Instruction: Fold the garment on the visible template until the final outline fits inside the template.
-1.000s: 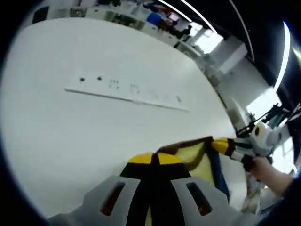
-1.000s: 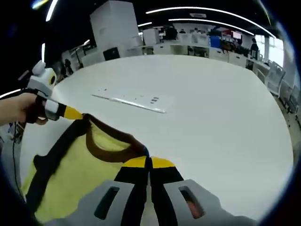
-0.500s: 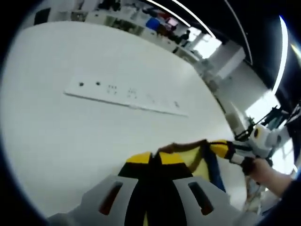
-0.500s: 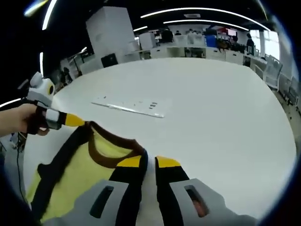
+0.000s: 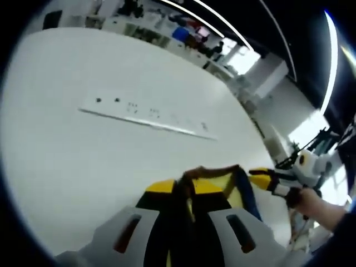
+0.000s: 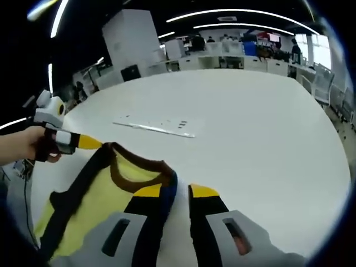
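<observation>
Both views sit low and close over the white table, looking across it; both share the yellow shirt and the flat white template.

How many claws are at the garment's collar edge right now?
2. The left claw pinches the yellow garment at one collar corner; the right claw sits at the other corner, jaws parted, with the fabric against one jaw.

Right gripper, jaws parted, at the brown collar of a yellow garment on the white counter; left gripper holds the garment's far shoulder; flat white template beyond.
</observation>
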